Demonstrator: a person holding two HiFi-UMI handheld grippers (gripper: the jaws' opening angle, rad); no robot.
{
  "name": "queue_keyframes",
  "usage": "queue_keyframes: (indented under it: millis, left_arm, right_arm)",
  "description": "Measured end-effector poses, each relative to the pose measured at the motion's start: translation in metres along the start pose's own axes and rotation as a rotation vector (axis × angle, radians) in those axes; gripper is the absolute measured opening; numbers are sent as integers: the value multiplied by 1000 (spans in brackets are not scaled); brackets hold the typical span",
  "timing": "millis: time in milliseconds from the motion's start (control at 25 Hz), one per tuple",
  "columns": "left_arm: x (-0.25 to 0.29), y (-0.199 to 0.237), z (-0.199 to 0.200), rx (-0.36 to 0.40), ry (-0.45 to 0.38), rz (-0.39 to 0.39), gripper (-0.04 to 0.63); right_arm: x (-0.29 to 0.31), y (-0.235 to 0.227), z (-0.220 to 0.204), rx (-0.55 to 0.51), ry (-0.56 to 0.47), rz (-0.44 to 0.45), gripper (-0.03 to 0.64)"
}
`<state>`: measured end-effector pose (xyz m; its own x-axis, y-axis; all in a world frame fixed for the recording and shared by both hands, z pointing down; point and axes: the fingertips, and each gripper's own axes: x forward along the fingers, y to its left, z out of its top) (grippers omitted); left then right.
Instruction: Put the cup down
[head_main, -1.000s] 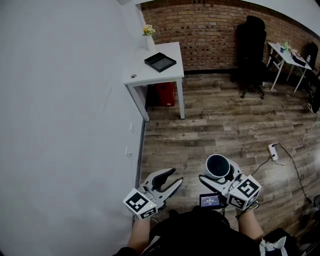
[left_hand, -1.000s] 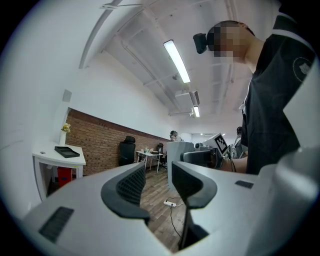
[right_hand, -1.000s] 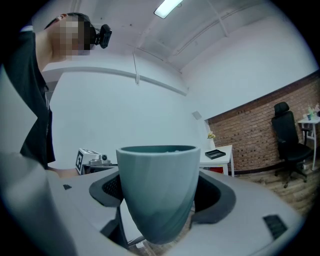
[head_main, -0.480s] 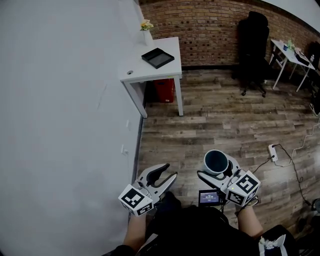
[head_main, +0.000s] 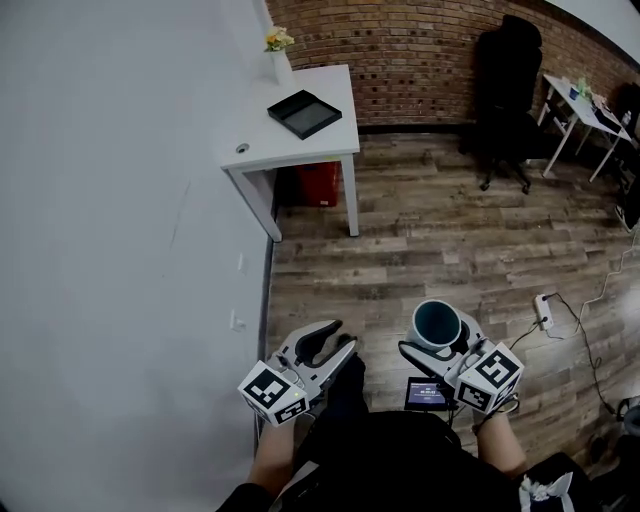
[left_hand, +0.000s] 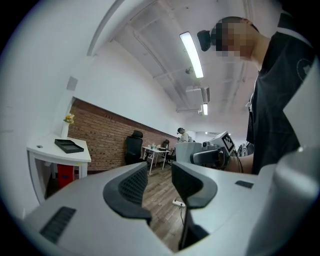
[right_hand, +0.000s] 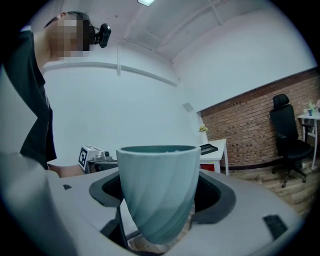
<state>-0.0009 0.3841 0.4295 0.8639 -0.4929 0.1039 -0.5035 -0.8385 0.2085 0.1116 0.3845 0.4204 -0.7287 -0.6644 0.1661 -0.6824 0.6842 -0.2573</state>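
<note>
A pale teal cup (head_main: 436, 320) with swirled sides (right_hand: 157, 192) stands upright between the jaws of my right gripper (head_main: 438, 336), which is shut on its lower half (right_hand: 160, 196). It hangs in the air above the wooden floor, close to the person's body. My left gripper (head_main: 340, 338) is held beside it on the left, its jaws partly apart with nothing between them (left_hand: 159, 181). The white table (head_main: 325, 150) stands far ahead against the wall, well away from both grippers.
On the table lie a black tray (head_main: 304, 113) and a vase of flowers (head_main: 276, 48); a red bin (head_main: 318, 184) stands under it. A black office chair (head_main: 505, 90) and a second white table (head_main: 575, 110) are at the back right. A power strip (head_main: 545, 310) with cables lies on the floor.
The head view has shifted, so the table now sits a little further left in the picture. Both grippers keep their pose and the cup stays in the right one.
</note>
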Motion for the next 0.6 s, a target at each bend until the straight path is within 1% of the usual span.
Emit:
queue_keyframes:
  millis: [120, 200, 360, 440, 520, 600]
  left_arm:
    - [26, 52, 21, 7, -12, -35, 156]
    - [38, 86, 37, 8, -22, -48, 156]
    - [47, 157, 66, 11, -36, -36, 156]
    - [47, 193, 79, 16, -40, -24, 156]
    - [48, 223, 88, 18, -38, -14, 156]
    - [51, 246, 89, -1, -34, -3, 156]
  right_arm:
    - [46, -34, 22, -37, 17, -33, 385]
    - [78, -53, 44, -54, 13, -36, 385]
    - [140, -86, 92, -62, -30, -29, 385]
    - [167, -101, 109, -67, -47, -39, 385]
    - [188, -115, 117, -57, -44, -56, 385]
    - [202, -127, 113, -30, -23, -66, 385]
